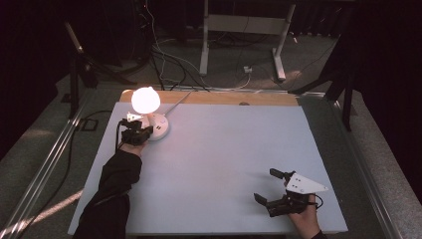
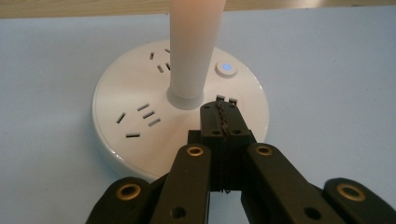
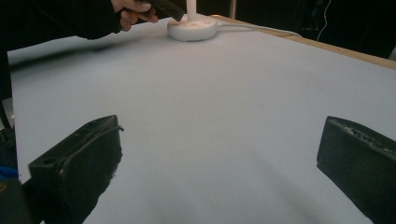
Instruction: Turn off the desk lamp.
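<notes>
- Lamp point(image 1: 146, 101) was lit at the far left of the table point(image 1: 224, 149), on its round white base point(image 2: 140, 121).
- Left gripper point(image 2: 225, 116) was shut tight, empty, tips on the base near the blue-lit button point(image 2: 226, 68).
- Right gripper point(image 1: 274, 186) was spread wide, empty, near right.
- Base could be pushed aside if pressed off-center.

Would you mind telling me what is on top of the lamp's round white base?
On the lamp base stand the white stem, a lit blue button and several socket slots. The shut left tool rests over its near edge, covering what lies beneath.
</notes>
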Available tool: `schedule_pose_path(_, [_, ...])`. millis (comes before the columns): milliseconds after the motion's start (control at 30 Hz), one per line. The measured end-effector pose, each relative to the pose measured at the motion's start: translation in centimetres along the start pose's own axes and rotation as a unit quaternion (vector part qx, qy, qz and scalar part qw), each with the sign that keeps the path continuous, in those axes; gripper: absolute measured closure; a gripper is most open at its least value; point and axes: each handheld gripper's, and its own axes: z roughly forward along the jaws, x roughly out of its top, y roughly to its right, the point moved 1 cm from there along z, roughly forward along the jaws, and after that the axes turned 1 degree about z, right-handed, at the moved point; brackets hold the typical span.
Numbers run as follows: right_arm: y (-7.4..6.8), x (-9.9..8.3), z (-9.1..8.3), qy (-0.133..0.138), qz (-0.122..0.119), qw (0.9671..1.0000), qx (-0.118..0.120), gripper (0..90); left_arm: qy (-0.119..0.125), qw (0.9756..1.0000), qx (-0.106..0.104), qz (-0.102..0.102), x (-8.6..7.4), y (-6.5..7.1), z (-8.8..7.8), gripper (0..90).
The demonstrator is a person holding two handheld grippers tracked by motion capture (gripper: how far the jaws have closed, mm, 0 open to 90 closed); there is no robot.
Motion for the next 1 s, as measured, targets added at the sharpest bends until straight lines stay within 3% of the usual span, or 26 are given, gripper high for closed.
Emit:
schedule_pose_path(333, [-0.01, -0.02, 0.04, -0.001, -0.001, 1.0, 0.001, 0.0, -0.005, 0.9999, -0.006, 0.008, -0.3, 0.09, 0.28, 90.0])
schedule_pose_path(400, [-0.02, -0.01, 0.04, -0.001, -0.001, 1.0, 0.001, 0.0, -0.006, 0.9999, -0.001, 0.014, -0.28, 0.22, 0.29, 90.0])
schedule_pose_path(467, [-0.03, -0.02, 0.05, -0.001, -0.001, 1.0, 0.001, 0.0, -0.005, 0.9997, 0.019, 0.013, -0.27, 0.28, 0.32, 90.0])
schedule_pose_path(567, [-0.07, -0.01, 0.03, -0.001, -0.002, 1.0, 0.001, 0.0, -0.005, 0.9997, 0.024, 0.01, -0.34, -0.08, 0.31, 90.0])
schedule_pose_path(700, [-0.03, -0.02, 0.04, -0.001, 0.0, 1.0, 0.002, 0.0, 0.0, 1.0, 0.001, 0.006, -0.39, -0.3, 0.11, 90.0])
schedule_pose_path(800, [-0.01, -0.01, 0.03, -0.001, 0.0, 1.0, 0.001, 0.0, 0.005, 1.0, -0.005, 0.006, -0.15, -0.09, 0.04, 90.0])
schedule_pose_path(1000, [0.0, -0.02, -0.01, -0.001, 0.0, 1.0, 0.0, 0.0, -0.003, 0.9999, -0.001, 0.015, 0.05, 0.25, 0.23, 90.0])
